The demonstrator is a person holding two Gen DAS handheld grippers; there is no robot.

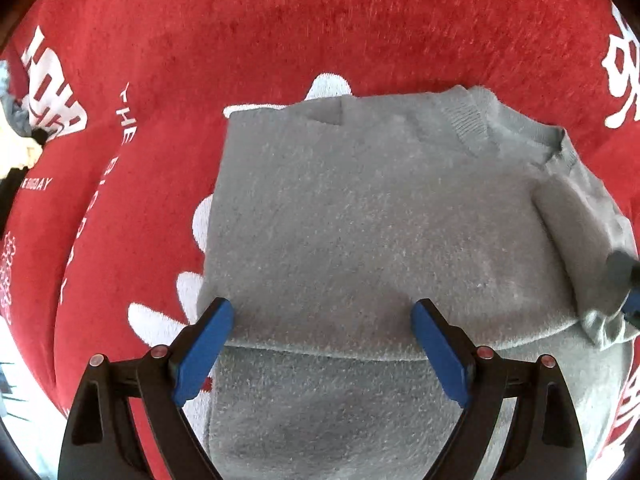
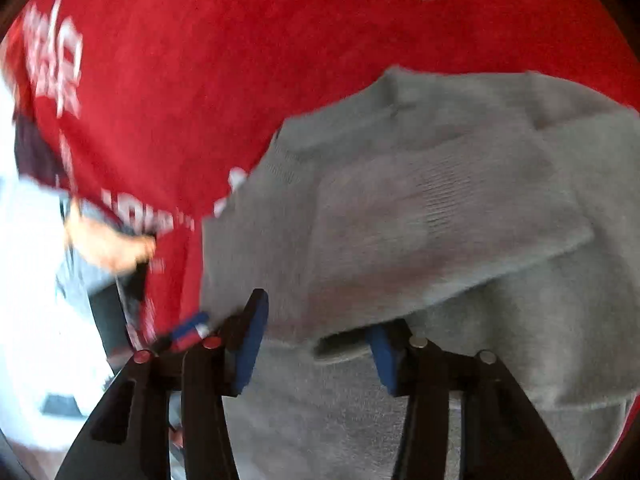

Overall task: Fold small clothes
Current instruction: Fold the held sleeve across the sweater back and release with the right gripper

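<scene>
A small grey knit sweater (image 1: 372, 220) lies on a red blanket (image 1: 320, 24), folded over on itself with its ribbed collar (image 1: 472, 120) at the far right. My left gripper (image 1: 322, 320) is open, its blue pads either side of the near folded edge, holding nothing. In the blurred right wrist view the sweater (image 2: 420, 208) fills the right half. My right gripper (image 2: 316, 340) is open, jaws straddling the sweater's near folded edge. The right gripper's blue tip (image 1: 634, 304) shows at the sweater's right edge in the left wrist view.
The red blanket carries white lettering (image 1: 52, 84) and white flower shapes (image 1: 188, 292). A pile of other clothes (image 1: 20, 136) lies at the far left. In the right wrist view the person's hand (image 2: 112, 244) holds the other gripper at the left.
</scene>
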